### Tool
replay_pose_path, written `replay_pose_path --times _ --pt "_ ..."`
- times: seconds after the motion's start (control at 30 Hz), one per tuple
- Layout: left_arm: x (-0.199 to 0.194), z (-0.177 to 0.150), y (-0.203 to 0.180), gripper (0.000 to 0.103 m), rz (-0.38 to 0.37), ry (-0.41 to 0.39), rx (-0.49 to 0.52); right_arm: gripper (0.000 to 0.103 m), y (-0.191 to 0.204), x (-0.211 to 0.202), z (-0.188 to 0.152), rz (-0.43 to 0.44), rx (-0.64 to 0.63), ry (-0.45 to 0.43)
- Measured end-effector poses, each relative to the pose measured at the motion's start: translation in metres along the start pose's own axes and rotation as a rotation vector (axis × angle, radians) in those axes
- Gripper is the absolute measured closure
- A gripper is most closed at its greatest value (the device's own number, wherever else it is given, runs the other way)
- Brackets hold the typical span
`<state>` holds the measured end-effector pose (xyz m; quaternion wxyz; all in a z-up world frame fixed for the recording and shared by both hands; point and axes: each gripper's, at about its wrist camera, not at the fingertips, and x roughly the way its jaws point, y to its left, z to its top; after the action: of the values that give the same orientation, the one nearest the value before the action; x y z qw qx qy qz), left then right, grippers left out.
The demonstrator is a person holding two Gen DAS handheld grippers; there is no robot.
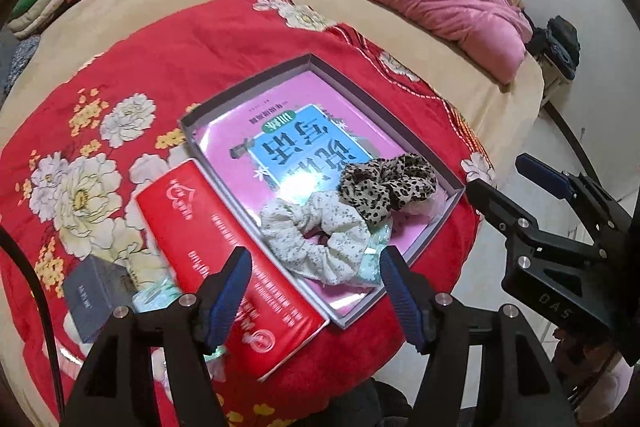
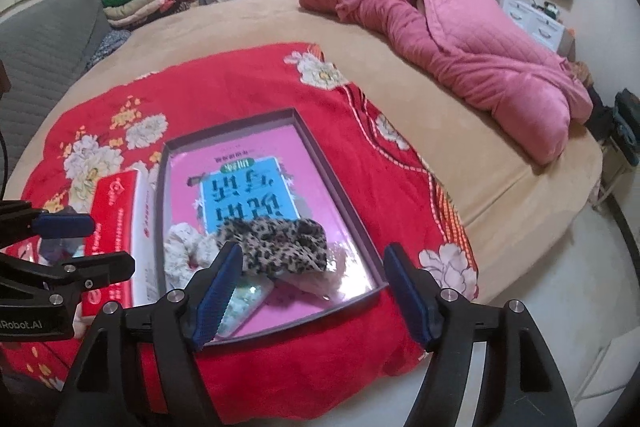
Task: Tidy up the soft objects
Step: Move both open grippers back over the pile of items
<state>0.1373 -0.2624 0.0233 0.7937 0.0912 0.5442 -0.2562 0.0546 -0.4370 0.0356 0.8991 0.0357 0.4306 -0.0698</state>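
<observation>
**Both grippers held wide above a tray with two scrunchies**

The left gripper [image 1: 316, 291] hangs over the near end of the shallow grey tray [image 1: 244, 85], its blue-padded fingers [image 1: 230, 291] spread apart with nothing pressed between them. Seen between those fingers, just ahead of the tips, lies the white floral scrunchie [image 1: 320, 239] on the tray's pink floor. Touching it, further out and toward the right finger's side, is the leopard-print scrunchie [image 1: 386, 189]. Beyond both lies a blue booklet [image 1: 304, 147] with large dark Chinese characters, upside down from here; I cannot read them reliably.

Under and beyond the left finger, alongside the tray wall, lies a red box [image 1: 224, 259] printed with a white heart logo and lines of white text too small to read. Outside that finger sits a small dark grey box [image 1: 94, 293] with pale lettering, also illegible.

The right gripper [image 2: 312, 291] also stands open and empty; in the left wrist view its black body shows the letters "DAS". Ahead of its left finger [image 2: 218, 291] the leopard-print scrunchie lies across the tray's near end, the white one beyond that finger's outer side. In the right wrist view the other gripper's body reads "Robot.AI", its start cut off.

Everything rests on a red flowered blanket [image 2: 248, 87] on a tan bed [image 2: 460, 131], with a pink quilt [image 2: 480, 67] well beyond the fingertips.
</observation>
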Motion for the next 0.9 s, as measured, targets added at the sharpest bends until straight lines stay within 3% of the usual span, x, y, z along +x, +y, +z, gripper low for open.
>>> replay_pose_path --times 0.63,0.77,0.9 --pt "-0.069 -0.038 0.039 0.036 0.076 -0.114 -0.056 0.029 0.055 -0.060 0.014 0.040 -0.058 -0.122" --pt "-0.082 -0.049 0.050 0.028 0.099 -0.135 -0.074 0.029 0.066 -0.071 0.016 0.061 -0.065 -0.146" --pt "-0.092 -0.057 0.060 0.028 0.097 -0.145 -0.096 0.029 0.077 -0.081 0.018 0.091 -0.074 -0.169"
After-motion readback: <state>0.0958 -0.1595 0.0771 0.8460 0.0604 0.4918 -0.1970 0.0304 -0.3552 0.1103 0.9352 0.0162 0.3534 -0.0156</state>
